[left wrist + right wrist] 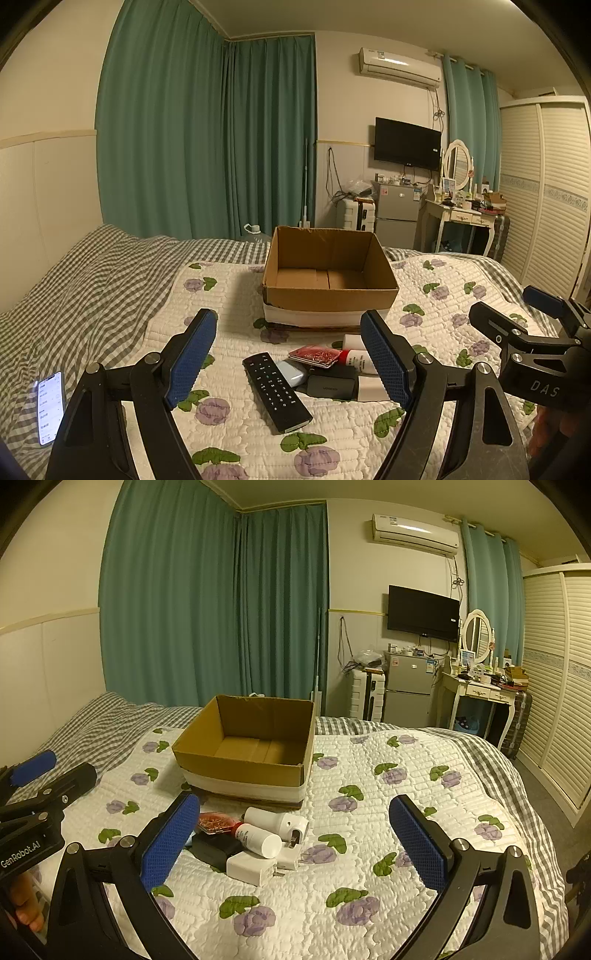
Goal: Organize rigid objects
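Nearest us, our left gripper (288,358) and right gripper (293,840) both hang spread wide over the floral quilted bed (369,849), holding and touching nothing. We judge the task barely begun: the brown cardboard box (328,269) looks empty, while the long black remote control (275,391), white charger block (251,867) and white cylindrical bottle (273,821) lie clustered just before it.

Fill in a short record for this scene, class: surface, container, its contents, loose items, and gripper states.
surface: floral quilt on a bed
container: open cardboard box
box contents: none visible
loose items: black remote control, clear case of red clips, white tube with red band, white charger, black charger
left gripper: open, holding nothing
right gripper: open, holding nothing
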The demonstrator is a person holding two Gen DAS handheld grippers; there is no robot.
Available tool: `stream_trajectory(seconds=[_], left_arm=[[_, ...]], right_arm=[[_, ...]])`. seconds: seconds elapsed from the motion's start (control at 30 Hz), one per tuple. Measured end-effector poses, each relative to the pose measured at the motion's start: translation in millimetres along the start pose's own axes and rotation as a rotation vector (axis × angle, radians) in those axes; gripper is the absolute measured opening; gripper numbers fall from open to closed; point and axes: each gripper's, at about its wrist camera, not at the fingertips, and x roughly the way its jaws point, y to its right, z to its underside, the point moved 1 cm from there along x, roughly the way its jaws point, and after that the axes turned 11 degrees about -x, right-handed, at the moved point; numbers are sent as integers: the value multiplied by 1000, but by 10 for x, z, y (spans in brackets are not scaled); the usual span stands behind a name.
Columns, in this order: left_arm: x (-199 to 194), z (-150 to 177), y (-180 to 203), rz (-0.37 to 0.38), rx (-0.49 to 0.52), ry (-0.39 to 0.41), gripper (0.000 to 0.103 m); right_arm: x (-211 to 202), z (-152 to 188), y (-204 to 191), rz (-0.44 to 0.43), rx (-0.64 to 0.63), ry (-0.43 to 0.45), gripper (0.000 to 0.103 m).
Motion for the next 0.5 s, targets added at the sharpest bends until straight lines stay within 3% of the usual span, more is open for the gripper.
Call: stream_trajectory(seconds=[0.5], left_arm=[[22,4,-19,-4,0,0,83]], right_arm=[[15,15,-32,-7,-3,-3,103]])
